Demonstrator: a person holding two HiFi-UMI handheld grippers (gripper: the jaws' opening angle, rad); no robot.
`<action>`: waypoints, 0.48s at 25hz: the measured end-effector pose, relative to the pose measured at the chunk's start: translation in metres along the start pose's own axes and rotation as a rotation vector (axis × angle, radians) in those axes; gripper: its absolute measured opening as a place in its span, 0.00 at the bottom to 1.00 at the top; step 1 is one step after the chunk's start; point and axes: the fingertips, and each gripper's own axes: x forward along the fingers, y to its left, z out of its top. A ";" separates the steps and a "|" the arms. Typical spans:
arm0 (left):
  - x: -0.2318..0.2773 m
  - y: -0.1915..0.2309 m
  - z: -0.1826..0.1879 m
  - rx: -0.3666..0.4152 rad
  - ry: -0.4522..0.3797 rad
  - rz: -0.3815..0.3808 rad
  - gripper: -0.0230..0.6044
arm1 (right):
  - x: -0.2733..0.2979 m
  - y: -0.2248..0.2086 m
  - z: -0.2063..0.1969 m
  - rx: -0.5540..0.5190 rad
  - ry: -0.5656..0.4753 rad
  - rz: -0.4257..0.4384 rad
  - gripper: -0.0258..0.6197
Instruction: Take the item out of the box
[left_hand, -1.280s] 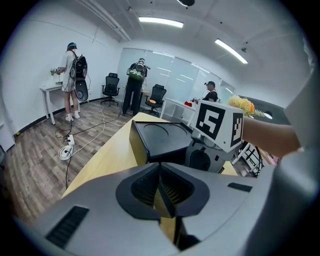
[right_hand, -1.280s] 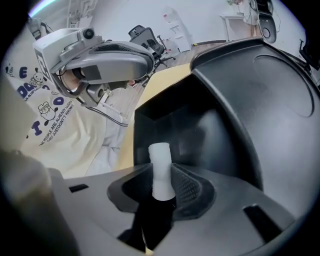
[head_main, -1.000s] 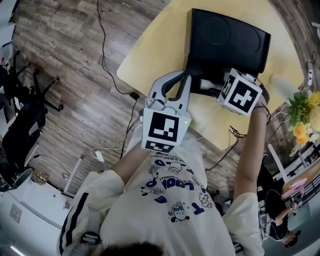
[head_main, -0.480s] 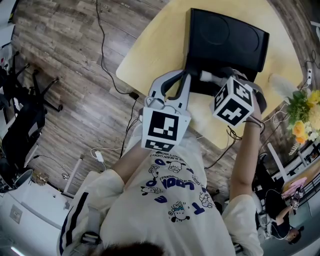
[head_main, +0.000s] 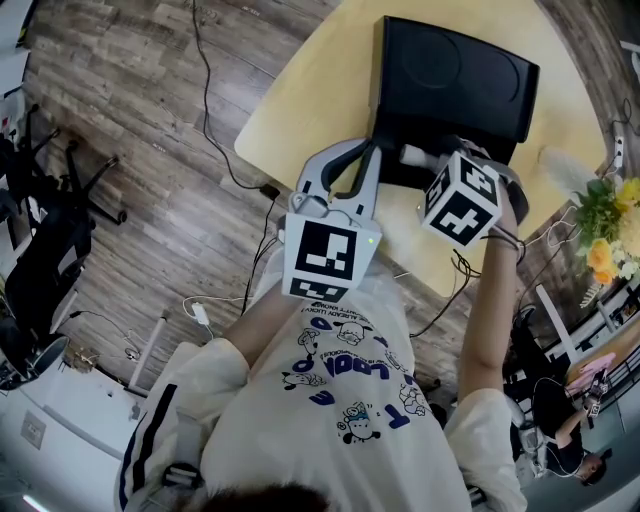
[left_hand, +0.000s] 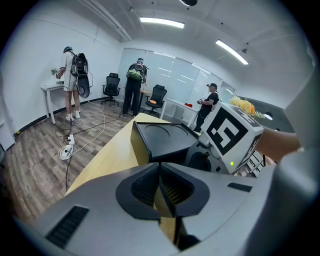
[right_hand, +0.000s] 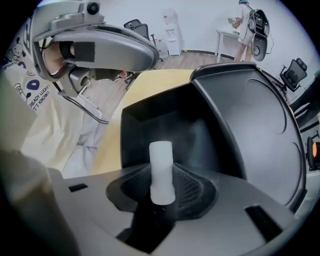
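A black box stands open on the yellow table, its lid tipped back; it also shows in the left gripper view. My right gripper hovers at the box's near edge with a white cylinder sticking out of its jaws. In the right gripper view the cylinder sits between the pads of that gripper, over the dark box cavity; the jaws are opening. My left gripper is shut and empty beside the box's near left corner, its tips together.
Yellow flowers stand at the table's right edge. Cables trail over the wooden floor on the left. Far off in the room are people, office chairs and a white desk.
The right gripper has drawn slightly left and toward me, and its marker cube has turned. The cylinder stays in its jaws. The left gripper has not moved.
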 end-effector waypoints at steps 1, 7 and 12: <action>0.000 0.000 0.000 0.002 -0.001 -0.002 0.08 | -0.001 0.000 0.001 0.010 -0.009 -0.003 0.27; -0.004 -0.002 0.009 0.012 -0.016 -0.009 0.08 | -0.016 -0.006 0.009 0.062 -0.076 -0.078 0.27; -0.010 -0.004 0.024 0.031 -0.046 -0.019 0.08 | -0.036 -0.008 0.014 0.132 -0.151 -0.172 0.27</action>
